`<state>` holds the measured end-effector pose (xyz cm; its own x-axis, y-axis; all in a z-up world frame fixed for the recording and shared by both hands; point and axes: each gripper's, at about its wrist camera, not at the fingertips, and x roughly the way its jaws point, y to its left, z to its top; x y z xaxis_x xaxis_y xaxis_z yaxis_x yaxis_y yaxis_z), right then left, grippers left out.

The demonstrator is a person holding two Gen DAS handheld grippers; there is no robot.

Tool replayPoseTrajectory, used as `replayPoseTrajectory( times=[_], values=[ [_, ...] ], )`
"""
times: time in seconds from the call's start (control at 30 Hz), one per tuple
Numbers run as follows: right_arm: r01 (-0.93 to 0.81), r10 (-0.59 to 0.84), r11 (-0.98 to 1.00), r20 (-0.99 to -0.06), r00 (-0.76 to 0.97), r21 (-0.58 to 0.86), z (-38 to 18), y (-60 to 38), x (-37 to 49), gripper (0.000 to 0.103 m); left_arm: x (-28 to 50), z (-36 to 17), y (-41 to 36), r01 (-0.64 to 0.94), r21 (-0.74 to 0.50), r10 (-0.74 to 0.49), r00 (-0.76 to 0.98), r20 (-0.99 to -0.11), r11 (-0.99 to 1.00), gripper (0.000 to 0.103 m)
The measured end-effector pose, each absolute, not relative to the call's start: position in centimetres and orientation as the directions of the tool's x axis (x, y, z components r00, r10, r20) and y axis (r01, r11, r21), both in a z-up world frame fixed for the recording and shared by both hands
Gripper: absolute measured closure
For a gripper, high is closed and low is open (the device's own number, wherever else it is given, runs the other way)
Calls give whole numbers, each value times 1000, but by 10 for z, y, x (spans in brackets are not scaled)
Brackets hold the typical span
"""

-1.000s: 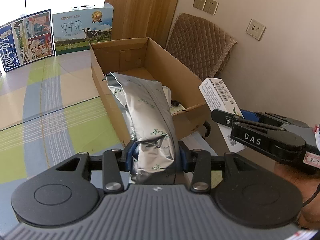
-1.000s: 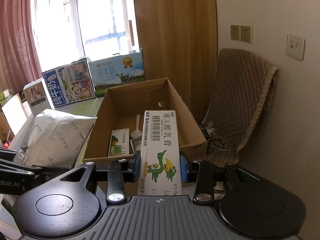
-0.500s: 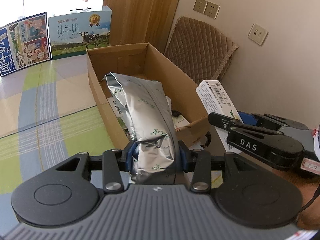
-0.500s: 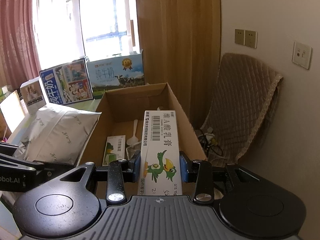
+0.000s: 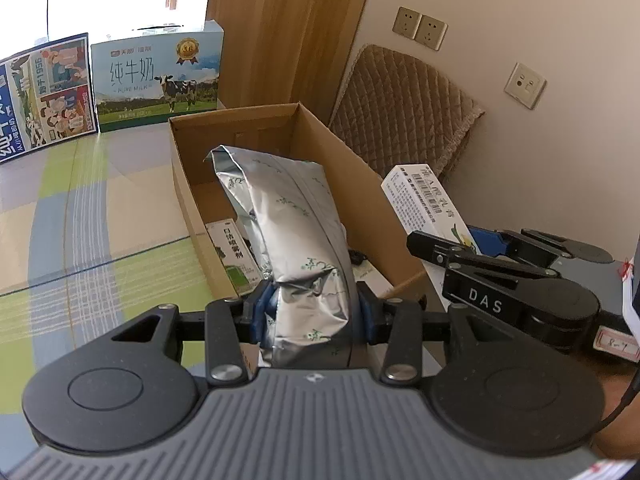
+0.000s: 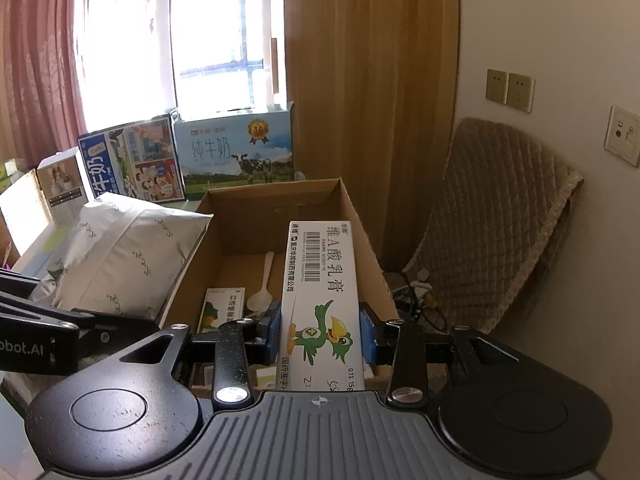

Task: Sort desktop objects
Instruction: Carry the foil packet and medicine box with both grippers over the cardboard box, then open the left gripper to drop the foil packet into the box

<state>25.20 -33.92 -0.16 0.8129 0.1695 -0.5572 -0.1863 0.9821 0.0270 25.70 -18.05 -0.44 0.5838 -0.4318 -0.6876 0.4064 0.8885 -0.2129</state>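
The left tongs (image 5: 310, 314) clench a silver foil pouch (image 5: 292, 240), the right tongs (image 6: 320, 338) a white ointment box (image 6: 320, 300); both are held over the open cardboard box (image 6: 360, 224) on the desk (image 5: 80, 220). Milk cartons (image 6: 236, 156) stand beyond.

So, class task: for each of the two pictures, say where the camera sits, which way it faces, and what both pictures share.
Left wrist: on the left gripper, facing the cardboard box over its silver bag; right gripper at right.
Right wrist: on the right gripper, facing box and window over its white carton.
Shared: box, bag, carton, milk case.
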Motion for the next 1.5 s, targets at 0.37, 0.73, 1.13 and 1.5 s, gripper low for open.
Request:
replayPoseTrajectory(
  times=[0.37, 0.73, 1.13, 1.5],
  values=[
    [-208, 182, 978, -566, 804, 20, -7, -337, 277, 67, 283, -2, -186, 404, -234, -447, 589, -673, 884, 65],
    [-229, 190, 973, -571, 799, 4, -10, -330, 298, 67, 307, -5, -183, 387, -247, -445, 595, -669, 889, 65],
    [-232, 188, 973, -572, 798, -3, -12, -326, 322, 67, 336, -4, -177, 355, -265, -437, 612, -659, 897, 65],
    [-216, 179, 976, -585, 791, 5, -17, -326, 340, 67, 360, -15, -185, 334, -270, -426, 620, -659, 903, 65]
  ],
)
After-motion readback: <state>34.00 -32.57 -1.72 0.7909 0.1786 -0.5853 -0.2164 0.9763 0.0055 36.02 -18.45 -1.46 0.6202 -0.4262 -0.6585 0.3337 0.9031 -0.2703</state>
